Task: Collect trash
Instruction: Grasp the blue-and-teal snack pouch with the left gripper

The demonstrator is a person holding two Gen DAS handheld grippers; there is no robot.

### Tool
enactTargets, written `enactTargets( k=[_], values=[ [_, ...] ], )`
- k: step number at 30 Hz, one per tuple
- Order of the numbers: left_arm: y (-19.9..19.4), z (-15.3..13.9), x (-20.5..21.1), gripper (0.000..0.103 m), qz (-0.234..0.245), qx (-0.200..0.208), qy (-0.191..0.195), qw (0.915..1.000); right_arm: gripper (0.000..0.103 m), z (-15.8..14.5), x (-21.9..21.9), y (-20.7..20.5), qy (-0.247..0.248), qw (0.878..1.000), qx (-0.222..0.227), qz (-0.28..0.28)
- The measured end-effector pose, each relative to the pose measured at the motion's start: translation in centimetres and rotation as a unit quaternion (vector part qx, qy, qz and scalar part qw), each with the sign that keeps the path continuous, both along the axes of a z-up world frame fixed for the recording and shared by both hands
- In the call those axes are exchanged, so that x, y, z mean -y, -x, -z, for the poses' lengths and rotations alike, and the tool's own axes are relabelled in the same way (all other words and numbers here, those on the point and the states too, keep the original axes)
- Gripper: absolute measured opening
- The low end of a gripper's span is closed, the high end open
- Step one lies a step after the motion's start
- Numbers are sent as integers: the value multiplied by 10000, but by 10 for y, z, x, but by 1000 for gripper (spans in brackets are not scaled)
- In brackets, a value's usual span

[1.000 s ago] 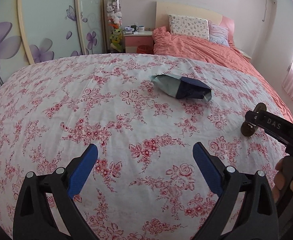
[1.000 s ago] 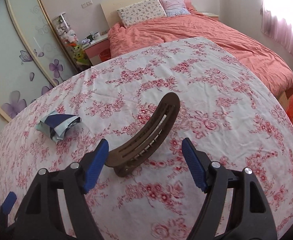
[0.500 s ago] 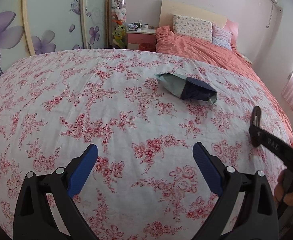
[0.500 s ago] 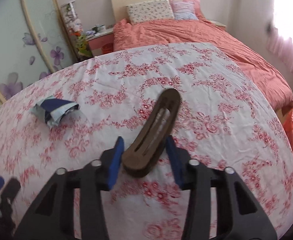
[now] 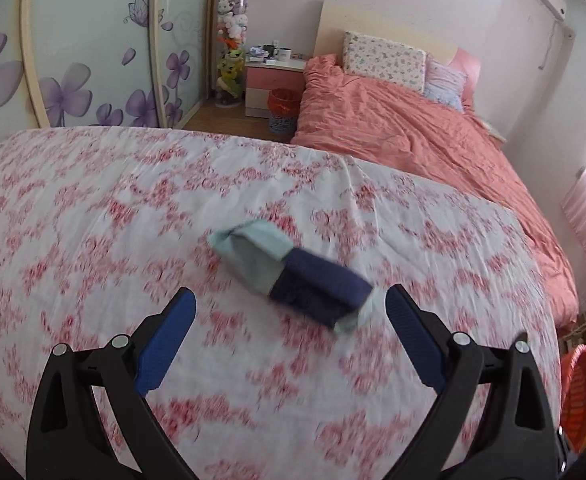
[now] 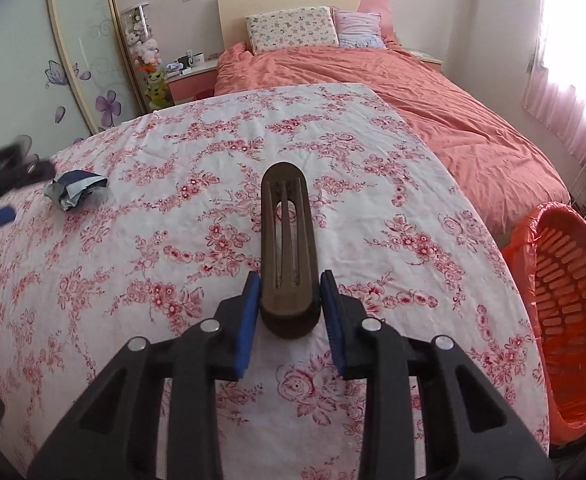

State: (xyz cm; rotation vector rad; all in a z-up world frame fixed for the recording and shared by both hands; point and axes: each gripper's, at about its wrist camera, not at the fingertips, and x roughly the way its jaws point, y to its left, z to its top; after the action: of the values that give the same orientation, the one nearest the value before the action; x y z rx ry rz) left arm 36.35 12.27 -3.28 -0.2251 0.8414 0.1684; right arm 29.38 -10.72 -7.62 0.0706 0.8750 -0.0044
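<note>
A crumpled wrapper (image 5: 293,276), pale green and navy, lies on the floral bedsheet (image 5: 93,220). My left gripper (image 5: 289,294) is open just short of it, with its blue pads wide on either side. The wrapper's near end sits between the fingertips, untouched. In the right wrist view the wrapper (image 6: 77,190) lies at the far left, with the left gripper (image 6: 21,192) beside it. My right gripper (image 6: 289,284) is closing on a brown curved hair clip (image 6: 287,232). Both pads press its near end, and the clip points away over the sheet.
An orange slatted basket (image 6: 573,300) lined with a red bag stands beside the bed at the right, also seen as the basket (image 5: 579,380) low right. A salmon duvet (image 6: 433,100) covers the far bed. A small bin (image 5: 283,114) and a nightstand (image 5: 273,80) stand by the headboard.
The left gripper moved forward up to the wrapper, still open. The right gripper closed onto the hair clip and turned it straight ahead; the orange basket came into view.
</note>
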Motion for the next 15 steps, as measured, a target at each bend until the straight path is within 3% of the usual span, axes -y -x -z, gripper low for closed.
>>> enactTargets(
  k=[3,7,10,15],
  values=[
    [-19,4,2,95,-209,-164,-41,9996,31,0,0,0,23,10000,-1,-10],
    [-39,27,3,95,-288,-758,-288,9963,31,2,1,0,13,10000,-50,-40],
    [-35,38,-5,80,-139,-896,-20,9959,31,2,1,2,26,10000,-42,-56],
    [-4,36,-13,52,386,-663,-94,9970,31,3,9,11,-37,10000,-32,-28]
  ],
)
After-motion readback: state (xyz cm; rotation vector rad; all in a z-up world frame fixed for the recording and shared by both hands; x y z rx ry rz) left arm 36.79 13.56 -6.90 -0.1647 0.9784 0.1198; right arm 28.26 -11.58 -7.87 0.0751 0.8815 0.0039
